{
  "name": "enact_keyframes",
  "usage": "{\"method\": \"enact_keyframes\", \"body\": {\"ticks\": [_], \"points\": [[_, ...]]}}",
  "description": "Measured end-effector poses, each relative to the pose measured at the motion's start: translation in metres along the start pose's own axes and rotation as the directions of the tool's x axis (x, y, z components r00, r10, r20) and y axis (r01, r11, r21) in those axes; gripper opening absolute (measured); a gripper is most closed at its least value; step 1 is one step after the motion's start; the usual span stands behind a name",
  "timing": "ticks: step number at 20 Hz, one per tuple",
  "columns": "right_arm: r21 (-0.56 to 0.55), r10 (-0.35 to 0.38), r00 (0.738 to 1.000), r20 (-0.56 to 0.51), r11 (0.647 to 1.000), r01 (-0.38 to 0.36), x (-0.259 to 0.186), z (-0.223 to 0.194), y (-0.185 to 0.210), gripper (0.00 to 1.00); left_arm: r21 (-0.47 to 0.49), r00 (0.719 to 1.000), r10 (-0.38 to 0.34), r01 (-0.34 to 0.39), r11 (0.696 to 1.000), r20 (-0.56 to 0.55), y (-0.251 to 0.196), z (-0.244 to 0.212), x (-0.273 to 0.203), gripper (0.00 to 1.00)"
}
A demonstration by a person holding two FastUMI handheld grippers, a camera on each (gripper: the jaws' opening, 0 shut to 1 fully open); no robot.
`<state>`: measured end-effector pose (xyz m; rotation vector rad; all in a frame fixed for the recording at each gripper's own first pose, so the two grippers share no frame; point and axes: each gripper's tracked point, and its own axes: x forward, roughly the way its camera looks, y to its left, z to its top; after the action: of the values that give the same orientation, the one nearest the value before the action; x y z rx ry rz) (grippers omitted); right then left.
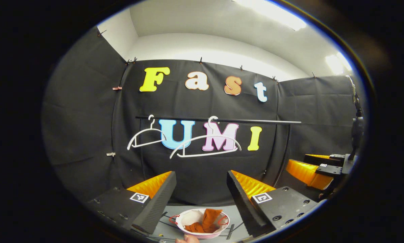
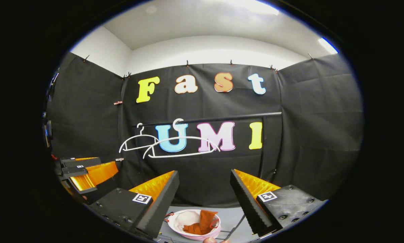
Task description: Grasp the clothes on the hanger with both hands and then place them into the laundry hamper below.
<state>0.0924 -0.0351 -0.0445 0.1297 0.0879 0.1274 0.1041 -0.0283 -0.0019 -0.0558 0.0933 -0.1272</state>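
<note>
The orange garment [image 1: 205, 221] already lies in the white laundry hamper [image 1: 183, 219] below two bare hangers [image 1: 205, 146], and both the left gripper [image 1: 202, 192] and right gripper [image 2: 205, 192] have jaws spread and empty, so I judge the placing done, with only retreat remaining.

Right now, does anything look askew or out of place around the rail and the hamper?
Nothing stands out. Two bare hangers hang on the rail, one slightly tilted. The orange garment lies bunched inside the hamper, nothing spilled around it. Both the left gripper and right gripper are open.
</note>
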Motion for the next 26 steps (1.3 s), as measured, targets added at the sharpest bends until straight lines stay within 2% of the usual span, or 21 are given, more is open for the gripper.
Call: {"method": "enact_keyframes", "body": {"ticks": [4,6,9,11,12,18,23,26], "points": [[-0.029,-0.011,0.999,0.034,1.000,0.012,-0.025,0.019,-0.018,1.00,0.020,0.999,0.028,-0.029,0.999,0.027,-0.010,0.016,-0.019,0.92],[-0.024,-0.006,0.999,0.050,1.000,0.007,-0.035,0.025,-0.020,0.96,-0.001,0.999,0.027,-0.027,1.000,0.023,-0.015,0.018,-0.028,0.92],[-0.045,0.010,0.997,0.072,0.999,-0.007,-0.043,0.034,-0.018,0.98,-0.005,0.999,0.020,-0.020,1.000,0.039,-0.022,0.027,-0.044,0.95],[-0.063,0.017,0.996,0.090,0.998,-0.011,-0.043,0.040,-0.018,0.95,0.007,0.999,0.020,-0.020,1.000,0.046,-0.026,0.028,-0.050,0.95],[-0.067,0.017,0.995,0.098,0.998,-0.010,-0.042,0.041,-0.019,0.98,0.009,0.999,0.015,-0.016,1.000,0.043,-0.029,0.027,-0.052,0.95],[-0.032,0.028,0.992,0.124,0.999,-0.024,-0.045,0.045,-0.024,0.99,0.026,0.999,0.011,-0.012,1.000,0.039,-0.041,0.029,-0.063,0.95],[-0.011,0.010,0.994,0.110,1.000,-0.008,-0.035,0.046,-0.028,0.99,-0.018,1.000,0.011,-0.010,1.000,0.023,-0.039,0.021,-0.067,0.95],[-0.005,0.018,0.994,0.108,1.000,-0.017,-0.037,0.045,-0.020,0.98,-0.013,1.000,0.015,-0.015,1.000,0.024,-0.032,0.023,-0.072,0.95]]}}
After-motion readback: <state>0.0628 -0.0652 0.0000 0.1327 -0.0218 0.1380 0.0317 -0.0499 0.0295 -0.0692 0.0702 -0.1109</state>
